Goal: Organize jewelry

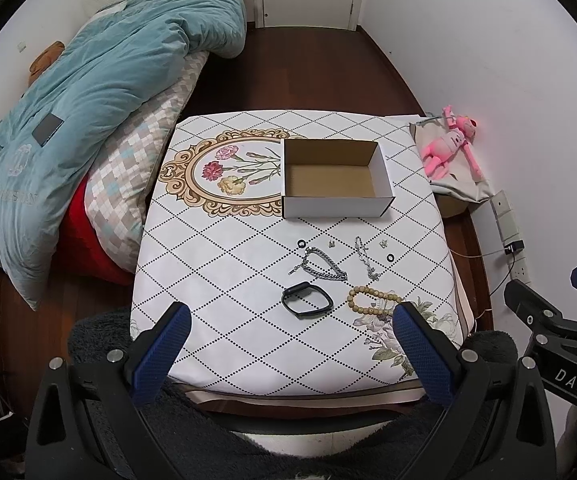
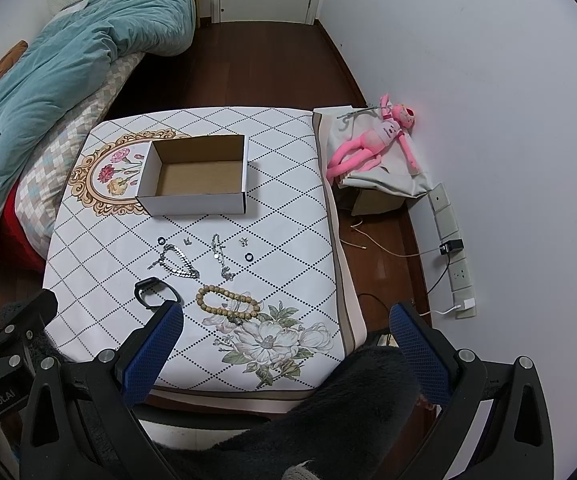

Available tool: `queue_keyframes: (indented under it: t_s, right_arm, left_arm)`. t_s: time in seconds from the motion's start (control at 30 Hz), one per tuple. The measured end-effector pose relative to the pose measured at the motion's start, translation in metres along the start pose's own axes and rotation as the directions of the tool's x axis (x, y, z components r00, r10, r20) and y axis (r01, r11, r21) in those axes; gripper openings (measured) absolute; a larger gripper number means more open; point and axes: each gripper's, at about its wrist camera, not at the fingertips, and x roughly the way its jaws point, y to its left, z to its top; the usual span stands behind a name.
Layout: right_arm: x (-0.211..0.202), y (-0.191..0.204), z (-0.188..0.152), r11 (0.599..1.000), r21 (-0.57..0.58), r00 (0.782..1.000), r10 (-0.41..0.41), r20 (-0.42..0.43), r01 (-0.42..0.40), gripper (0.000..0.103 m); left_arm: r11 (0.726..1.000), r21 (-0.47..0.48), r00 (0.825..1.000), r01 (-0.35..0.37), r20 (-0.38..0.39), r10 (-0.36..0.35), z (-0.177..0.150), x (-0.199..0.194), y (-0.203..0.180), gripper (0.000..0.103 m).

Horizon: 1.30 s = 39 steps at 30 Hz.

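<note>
With both the left tool (image 1: 292, 322) and right tool (image 2: 286, 320) gaping wide and empty short of the box (image 1: 336, 178), the thin chains (image 1: 324, 268) and tiny rings (image 1: 390, 258) before it risk slipping from the broad pads.

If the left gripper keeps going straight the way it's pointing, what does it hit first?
Probably the black band, lying roughly between the open left gripper fingers on the table; depth is uncertain.

Right gripper (image 2: 286, 316) jaws wide apart, nothing between, above table (image 2: 296, 216) near edge. Open box (image 2: 196, 178) empty. In front: chains (image 2: 176, 262), two black rings (image 2: 249, 257), watch band (image 2: 156, 294), bead bracelet (image 2: 228, 304).
</note>
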Motion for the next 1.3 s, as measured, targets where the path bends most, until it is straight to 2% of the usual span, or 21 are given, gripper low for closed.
queue_keyframes:
  t_s: [0.3,0.37,0.5,0.63,0.7,0.83,0.93,1.03,1.2,1.3]
  right_arm:
    - [0.005,-0.005,0.003,0.999,0.025,1.0,0.027,0.007,-0.027,0.103]
    - [0.019,-0.01,0.006,0.998,0.048,0.999,0.042,0.004,-0.042,0.103]
    - [0.067,-0.01,0.005,0.998,0.062,0.999,0.013,-0.049,-0.01,0.103]
    - [0.13,-0.005,-0.003,0.998,0.056,0.99,0.006,-0.142,0.002,0.101]
    - [0.161,-0.001,-0.01,0.999,0.051,0.981,0.006,-0.194,0.004,0.093]
    - [0.211,0.006,-0.025,0.998,0.06,0.961,0.033,-0.276,-0.017,0.087]
    - [0.229,0.013,-0.03,0.998,0.053,0.954,0.037,-0.297,-0.023,0.084]
    - [0.24,0.019,-0.031,0.998,0.048,0.95,0.041,-0.31,-0.028,0.084]
    - [0.252,0.024,-0.029,0.998,0.048,0.946,0.048,-0.322,-0.035,0.081]
    - [0.258,0.025,-0.029,0.998,0.052,0.942,0.056,-0.33,-0.041,0.077]
  left_arm:
    - [1.0,0.008,1.0,-0.003,0.009,0.003,0.005,0.008,-0.004,0.103]
    - [1.0,-0.003,1.0,-0.013,0.024,0.013,0.008,0.021,-0.001,0.103]
    - [0.996,0.001,0.996,-0.088,0.032,0.088,0.013,0.059,0.006,0.103]
    - [0.991,0.008,0.99,-0.133,-0.039,0.133,0.011,0.108,0.015,0.102]
    - [0.991,0.015,0.988,-0.133,-0.078,0.134,0.008,0.13,0.018,0.102]
    - [0.991,0.028,0.979,-0.133,-0.149,0.135,-0.002,0.167,0.021,0.102]
    - [0.991,0.034,0.974,-0.13,-0.182,0.134,-0.008,0.185,0.022,0.101]
    - [0.993,0.03,0.969,-0.112,-0.218,0.116,-0.012,0.203,0.023,0.092]
    - [0.997,0.021,0.966,-0.075,-0.245,0.078,-0.014,0.219,0.021,0.087]
    - [0.999,0.005,0.962,-0.044,-0.27,0.044,-0.016,0.228,0.019,0.079]
